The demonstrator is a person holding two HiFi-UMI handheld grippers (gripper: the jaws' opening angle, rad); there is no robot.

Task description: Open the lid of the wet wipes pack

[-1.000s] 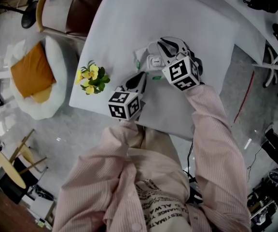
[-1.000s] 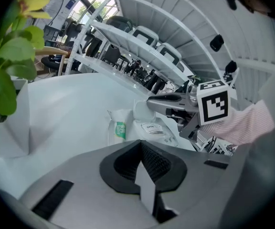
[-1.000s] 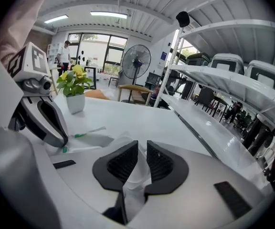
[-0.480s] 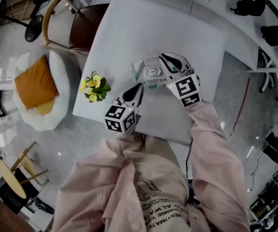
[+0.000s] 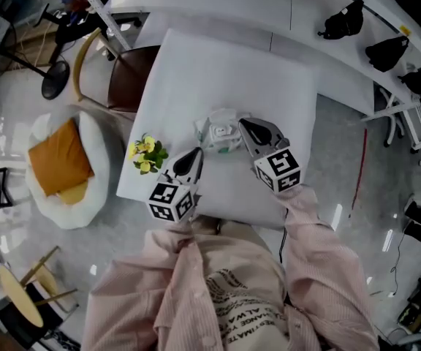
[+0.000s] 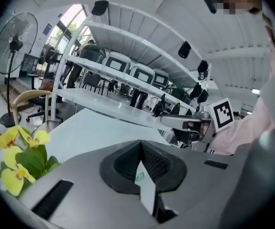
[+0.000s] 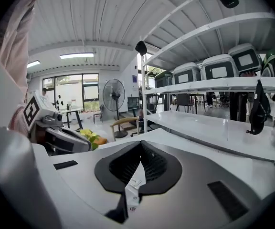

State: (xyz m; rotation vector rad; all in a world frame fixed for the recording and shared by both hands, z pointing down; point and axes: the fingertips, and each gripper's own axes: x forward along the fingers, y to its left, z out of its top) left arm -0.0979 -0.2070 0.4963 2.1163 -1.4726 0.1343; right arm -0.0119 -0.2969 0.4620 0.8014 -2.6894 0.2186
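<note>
In the head view an orange cushion [image 5: 58, 159] lies far left, off the bench [image 5: 225, 64], and yellow flowers [image 5: 147, 155] sit at the bench's left edge. Just right of them the left tongs [image 5: 196, 153] and, further right, the right tongs [image 5: 242, 122] point up-frame at the pack [image 5: 221, 131], which lies mid-frame between their tips. That view does not show the grips. The left gripper view shows its tongs clenched on a thin white edge of the pack with a green mark. The right gripper view shows its tongs clenched on a thin white flap of the pack. Whether the pack rests on the bench cannot be told
</note>
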